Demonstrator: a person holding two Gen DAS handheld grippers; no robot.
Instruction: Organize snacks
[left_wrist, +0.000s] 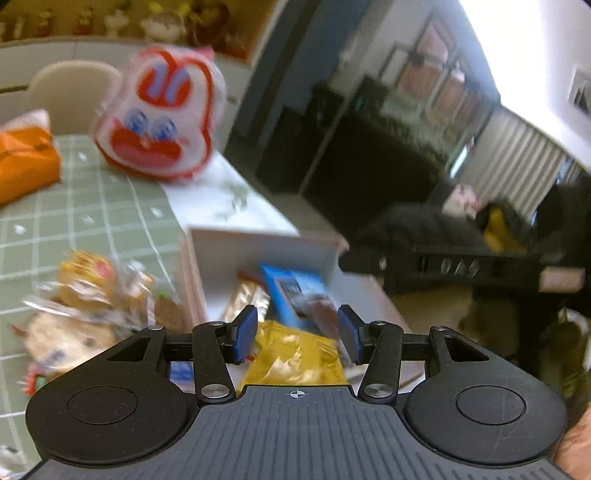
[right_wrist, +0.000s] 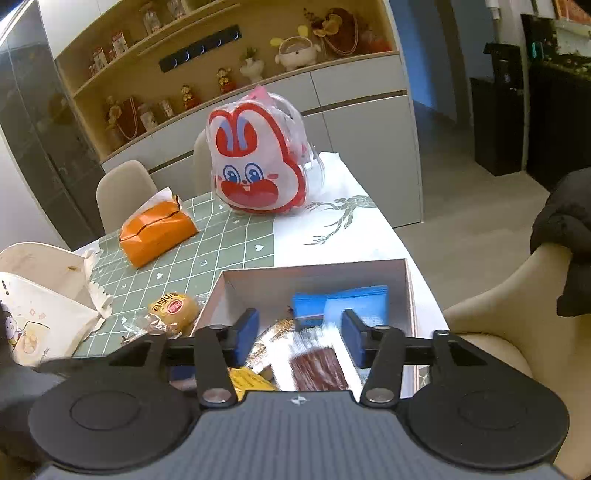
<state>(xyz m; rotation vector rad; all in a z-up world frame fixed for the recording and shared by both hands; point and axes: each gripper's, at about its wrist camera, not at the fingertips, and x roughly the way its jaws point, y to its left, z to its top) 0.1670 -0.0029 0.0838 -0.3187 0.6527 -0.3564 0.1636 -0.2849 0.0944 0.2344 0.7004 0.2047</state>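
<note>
A white box (right_wrist: 317, 275) sits at the table's right edge and holds snacks: a blue packet (right_wrist: 341, 302), a gold wrapped bar (right_wrist: 269, 341), a yellow packet (right_wrist: 249, 380) and a clear pack of red-brown meat (right_wrist: 319, 367). My right gripper (right_wrist: 300, 338) is open above the box, over the meat pack, holding nothing. My left gripper (left_wrist: 297, 334) is open above the same box (left_wrist: 258, 245), over the yellow packet (left_wrist: 295, 356) and the blue packet (left_wrist: 291, 291). Wrapped buns (left_wrist: 81, 295) lie left of the box; one bun shows in the right wrist view (right_wrist: 173, 308).
A rabbit-face bag (right_wrist: 258, 166) stands at the far side of the table, an orange tissue pack (right_wrist: 159, 232) to its left. A white paper bag (right_wrist: 40, 302) lies at the left. A beige chair (right_wrist: 517, 332) with a black coat (right_wrist: 569, 218) stands right of the table.
</note>
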